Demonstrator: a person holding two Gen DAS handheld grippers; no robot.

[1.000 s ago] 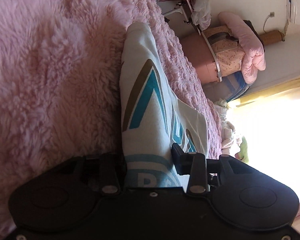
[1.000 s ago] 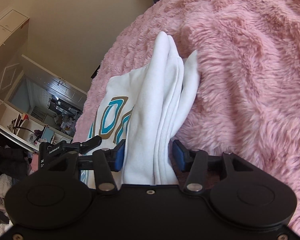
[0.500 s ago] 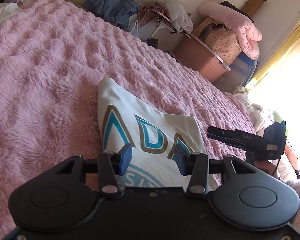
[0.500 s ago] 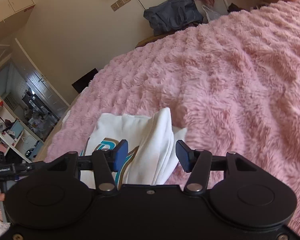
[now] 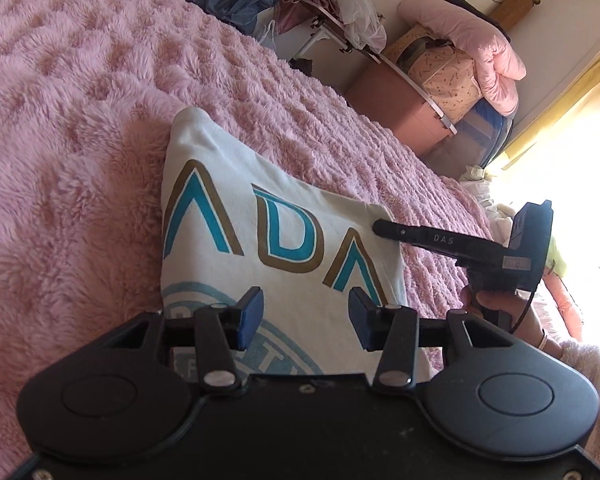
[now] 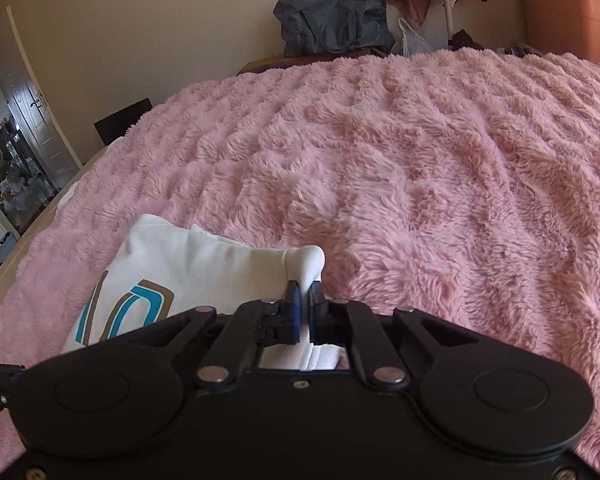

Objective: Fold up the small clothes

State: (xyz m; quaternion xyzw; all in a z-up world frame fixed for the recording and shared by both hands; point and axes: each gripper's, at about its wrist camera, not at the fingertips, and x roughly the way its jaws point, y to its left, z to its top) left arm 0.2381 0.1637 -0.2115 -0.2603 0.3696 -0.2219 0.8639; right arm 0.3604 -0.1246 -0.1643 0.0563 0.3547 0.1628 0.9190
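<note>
Garment: the white printed T-shirt (image 5: pixel 284 248) lies folded into a compact rectangle on the pink fluffy blanket (image 5: pixel 80 160), teal-and-brown lettering facing up.
Change, left: the left gripper (image 5: pixel 306 318), which clamped the shirt a second ago, now hovers over it with fingers apart and nothing between them.
Change, right: the right gripper (image 6: pixel 305 310), open half a second ago, is now pinched on the shirt's folded corner (image 6: pixel 306 262).
Meaning: the fold appears laid down; the renewed pinch suggests tidying that edge or starting another fold.
</note>
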